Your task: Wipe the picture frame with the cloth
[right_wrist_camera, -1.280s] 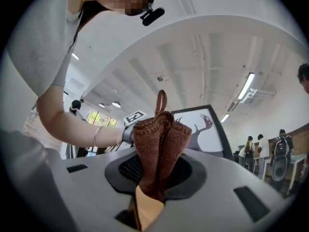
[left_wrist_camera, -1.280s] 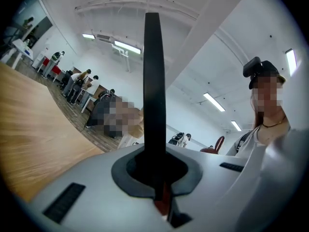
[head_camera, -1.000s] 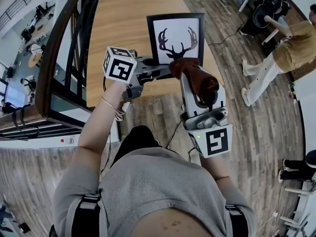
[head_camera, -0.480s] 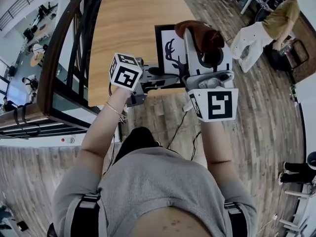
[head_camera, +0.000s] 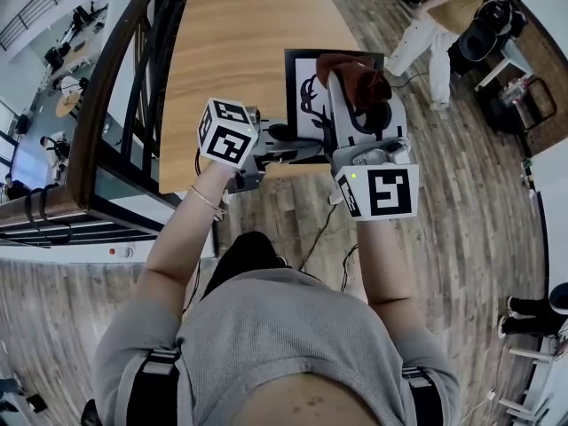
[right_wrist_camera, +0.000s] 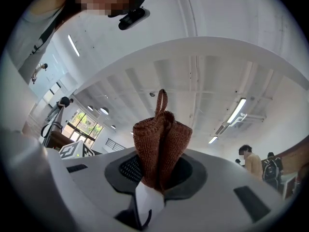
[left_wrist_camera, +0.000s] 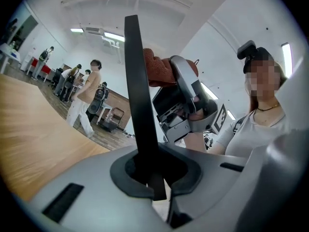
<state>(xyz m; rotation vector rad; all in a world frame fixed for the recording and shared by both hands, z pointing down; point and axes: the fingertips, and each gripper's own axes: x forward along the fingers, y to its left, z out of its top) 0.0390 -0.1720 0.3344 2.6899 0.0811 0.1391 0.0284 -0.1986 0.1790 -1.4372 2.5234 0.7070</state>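
While the left gripper (head_camera: 291, 143) pinches the picture frame (head_camera: 306, 91) by its black lower edge above the table's (head_camera: 231, 43) near edge, the right gripper (head_camera: 359, 105) has its 2 jaws clamped on the rust-brown cloth (head_camera: 355, 76). The cloth overlaps the frame's right side; contact unclear.

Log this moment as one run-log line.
left hand-held gripper: shut on picture frame | right hand-held gripper: shut on cloth | cloth at frame front, contact unclear

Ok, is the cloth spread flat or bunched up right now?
Bunched up: the brown cloth stands as a folded wad with its loop sticking up, pinched in the jaws of the right gripper.
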